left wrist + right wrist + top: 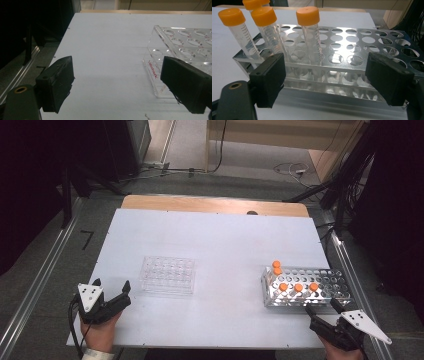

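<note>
On the white table, the left gripper gapes empty near-left of a clear plastic tube rack, while the right gripper, jaws apart, sits just near the metal rack holding orange-capped tubes.

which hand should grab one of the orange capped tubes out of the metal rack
Right. The right claw sits open just in front of the metal rack, with the tubes straight ahead. The left claw is by the clear rack.
</note>
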A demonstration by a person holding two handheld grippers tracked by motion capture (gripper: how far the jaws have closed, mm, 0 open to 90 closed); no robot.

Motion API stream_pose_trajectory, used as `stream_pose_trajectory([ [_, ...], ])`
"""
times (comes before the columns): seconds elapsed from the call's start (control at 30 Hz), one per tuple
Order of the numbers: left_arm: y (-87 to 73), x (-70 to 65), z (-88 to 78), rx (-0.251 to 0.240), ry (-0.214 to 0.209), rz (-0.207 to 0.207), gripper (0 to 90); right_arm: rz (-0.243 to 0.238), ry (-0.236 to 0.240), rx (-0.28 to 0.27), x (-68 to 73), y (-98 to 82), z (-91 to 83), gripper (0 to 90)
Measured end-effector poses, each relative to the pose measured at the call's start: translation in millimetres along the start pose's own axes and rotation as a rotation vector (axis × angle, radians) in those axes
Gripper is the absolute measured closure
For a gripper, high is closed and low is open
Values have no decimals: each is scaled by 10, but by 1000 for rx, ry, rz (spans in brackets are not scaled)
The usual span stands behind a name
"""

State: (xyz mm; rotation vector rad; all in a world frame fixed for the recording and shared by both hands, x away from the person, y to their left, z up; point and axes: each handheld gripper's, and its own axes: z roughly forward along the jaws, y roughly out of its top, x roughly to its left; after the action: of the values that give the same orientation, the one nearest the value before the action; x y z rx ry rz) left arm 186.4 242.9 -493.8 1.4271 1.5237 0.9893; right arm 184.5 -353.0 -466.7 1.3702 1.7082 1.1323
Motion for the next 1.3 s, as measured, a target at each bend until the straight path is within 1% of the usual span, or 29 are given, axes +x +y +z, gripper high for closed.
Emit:
stream_pose_trajectory([
  [0.27, -2, -4, 2, 0, 0, 1, 119, -3, 3, -7, 8, 20, 17, 209],
  [0.47, -3, -11, 4, 1, 2, 1, 119, -9, 4, -7, 15, 24, 24, 209],
  [0.63, -3, -8, 4, 1, 2, 1, 119, -11, 9, -13, 20, 39, 35, 240],
  [1.2, -4, -16, 7, -2, 3, 0, 119, -15, 10, -9, 40, 71, 79, 263],
  [1.3, -4, -16, 7, -2, 4, 0, 120, -20, 11, -10, 39, 76, 93, 278],
])
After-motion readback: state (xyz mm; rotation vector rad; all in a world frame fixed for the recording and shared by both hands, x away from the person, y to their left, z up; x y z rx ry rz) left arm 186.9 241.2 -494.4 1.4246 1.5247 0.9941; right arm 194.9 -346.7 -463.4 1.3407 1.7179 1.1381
